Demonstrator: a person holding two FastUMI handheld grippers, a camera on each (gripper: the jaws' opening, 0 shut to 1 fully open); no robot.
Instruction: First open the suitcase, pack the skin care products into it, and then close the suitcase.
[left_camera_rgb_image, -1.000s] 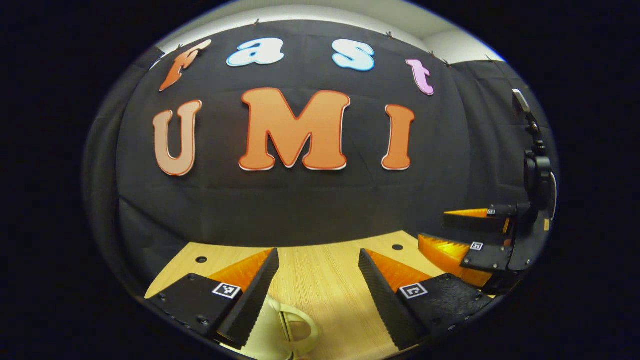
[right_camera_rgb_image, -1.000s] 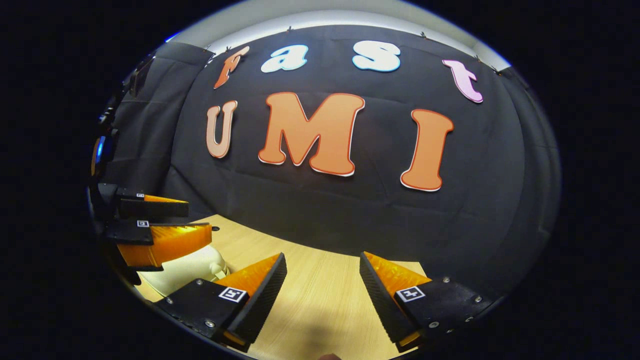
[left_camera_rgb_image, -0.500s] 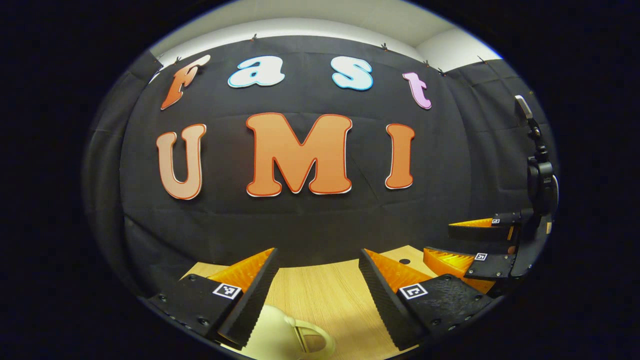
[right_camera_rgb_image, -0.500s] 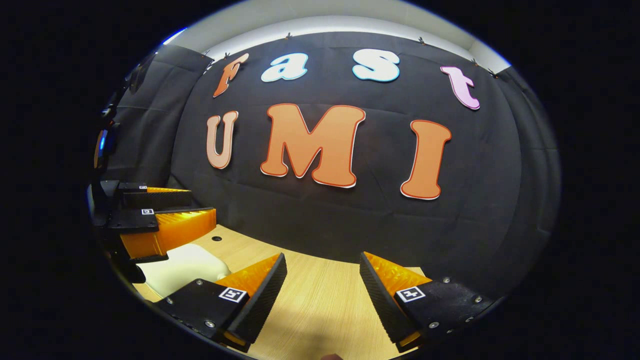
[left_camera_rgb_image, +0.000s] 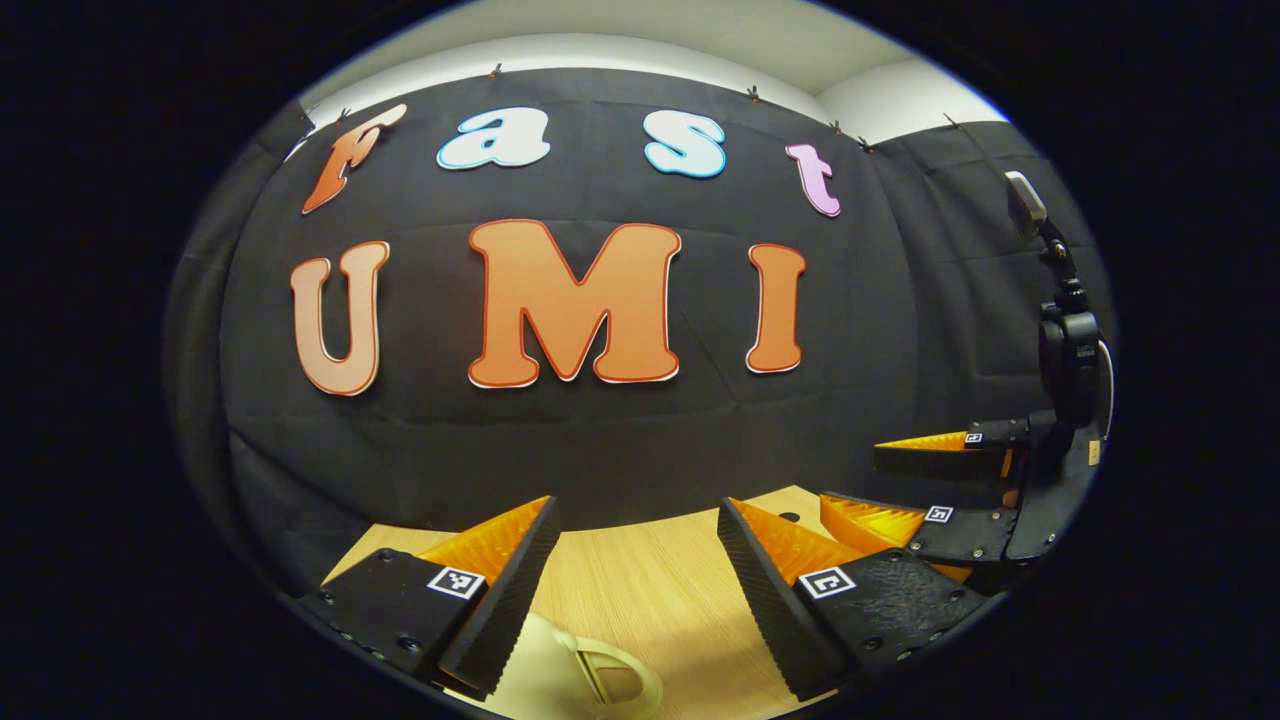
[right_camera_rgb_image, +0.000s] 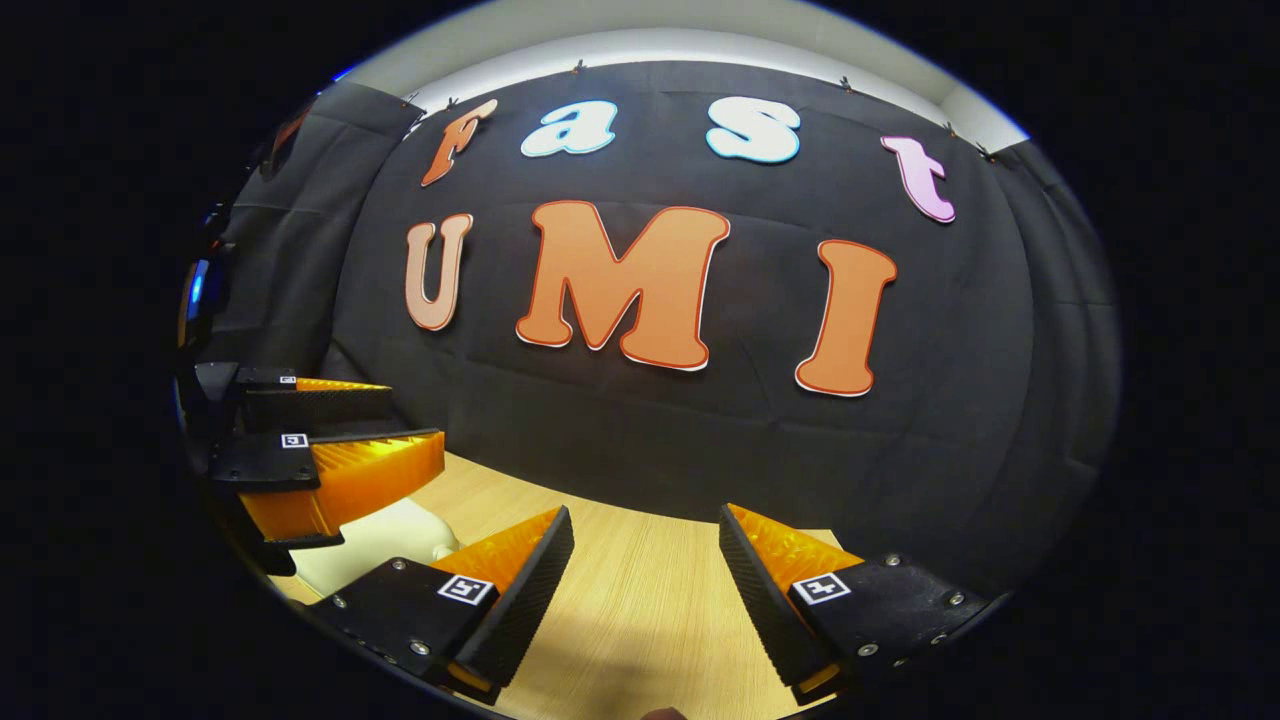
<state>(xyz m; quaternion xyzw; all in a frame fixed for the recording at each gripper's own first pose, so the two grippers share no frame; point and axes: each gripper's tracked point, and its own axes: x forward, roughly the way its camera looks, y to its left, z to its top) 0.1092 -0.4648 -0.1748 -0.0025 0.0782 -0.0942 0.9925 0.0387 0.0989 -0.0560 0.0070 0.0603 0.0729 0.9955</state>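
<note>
Hovering above the wooden table, your left gripper and right gripper both gape wide and empty, with the cream suitcase, handle showing, just below your left fingers near the table's near edge

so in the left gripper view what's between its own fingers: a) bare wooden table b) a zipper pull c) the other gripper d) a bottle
a: the left gripper is open, with bare wooden table in the gap; the cream case lies lower left, and the right gripper is off to the side.
</note>
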